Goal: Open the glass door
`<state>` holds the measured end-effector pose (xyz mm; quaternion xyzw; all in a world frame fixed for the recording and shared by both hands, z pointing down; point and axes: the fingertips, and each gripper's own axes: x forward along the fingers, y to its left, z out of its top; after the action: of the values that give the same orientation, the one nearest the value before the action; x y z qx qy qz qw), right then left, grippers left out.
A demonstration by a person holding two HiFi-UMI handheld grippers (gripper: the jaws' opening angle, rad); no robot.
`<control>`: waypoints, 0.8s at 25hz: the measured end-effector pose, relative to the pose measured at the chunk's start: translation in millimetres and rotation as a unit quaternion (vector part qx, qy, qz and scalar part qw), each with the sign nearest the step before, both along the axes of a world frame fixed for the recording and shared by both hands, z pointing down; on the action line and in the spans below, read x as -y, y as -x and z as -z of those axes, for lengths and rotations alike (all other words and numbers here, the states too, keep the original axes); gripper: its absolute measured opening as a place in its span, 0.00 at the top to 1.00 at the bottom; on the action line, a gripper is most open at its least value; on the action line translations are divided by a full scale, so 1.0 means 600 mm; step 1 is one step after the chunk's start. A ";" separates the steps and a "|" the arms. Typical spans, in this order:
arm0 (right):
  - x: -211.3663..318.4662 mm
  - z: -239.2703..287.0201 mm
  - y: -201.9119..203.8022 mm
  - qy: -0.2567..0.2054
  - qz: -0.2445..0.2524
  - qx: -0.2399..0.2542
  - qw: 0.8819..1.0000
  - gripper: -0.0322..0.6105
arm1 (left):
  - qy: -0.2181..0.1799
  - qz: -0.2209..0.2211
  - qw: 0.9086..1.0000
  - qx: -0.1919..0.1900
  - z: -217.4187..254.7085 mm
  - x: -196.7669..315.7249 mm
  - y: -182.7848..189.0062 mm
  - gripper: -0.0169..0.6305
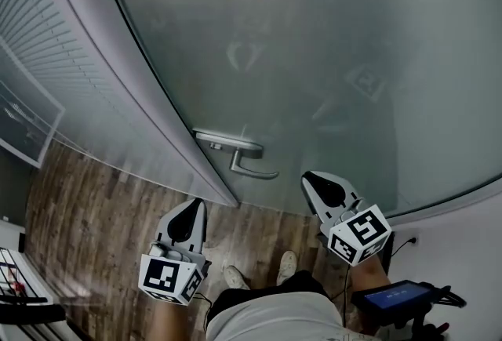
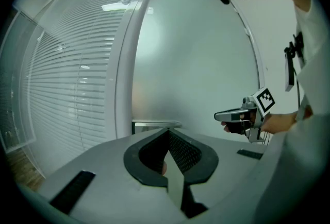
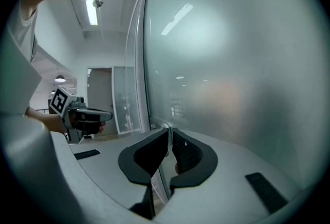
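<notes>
glass door: frosted, smooth | handle: slim metal lever | left tool, right tool: closed, empty

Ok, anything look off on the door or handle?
Nothing stands out. The frosted glass door shows no cracks, the lever handle sits straight on its plate, and the left gripper and right gripper are shut, clear of it.

Floor: dark wood planks. Left side: a glazed partition with horizontal blinds behind the glass, bounded by a grey frame. Right side: a plain white wall with a socket low down. Ceiling: one lit strip lamp, shown in the right gripper view. The room lighting is cool and even.
</notes>
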<state>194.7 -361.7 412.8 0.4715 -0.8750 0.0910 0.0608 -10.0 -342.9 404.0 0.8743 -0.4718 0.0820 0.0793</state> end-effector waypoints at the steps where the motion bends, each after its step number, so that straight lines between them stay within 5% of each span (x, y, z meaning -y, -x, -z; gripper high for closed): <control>1: 0.001 -0.002 0.007 0.004 0.007 -0.005 1.000 0.93 | 0.000 -0.001 1.000 0.000 0.001 0.000 0.001 0.98; 12: 0.023 -0.059 0.076 0.047 0.093 -0.116 0.988 0.72 | 0.018 -0.037 0.999 -0.007 -0.021 -0.003 0.006 0.97; 20: 0.039 -0.096 0.080 0.080 0.104 -0.156 0.979 0.71 | 0.022 -0.044 0.999 0.000 -0.022 -0.009 0.007 0.97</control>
<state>146.6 -385.2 470.4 0.3803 -0.8888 0.0792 0.2431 -14.2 -337.6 417.5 0.8922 -0.4310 0.0963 0.0950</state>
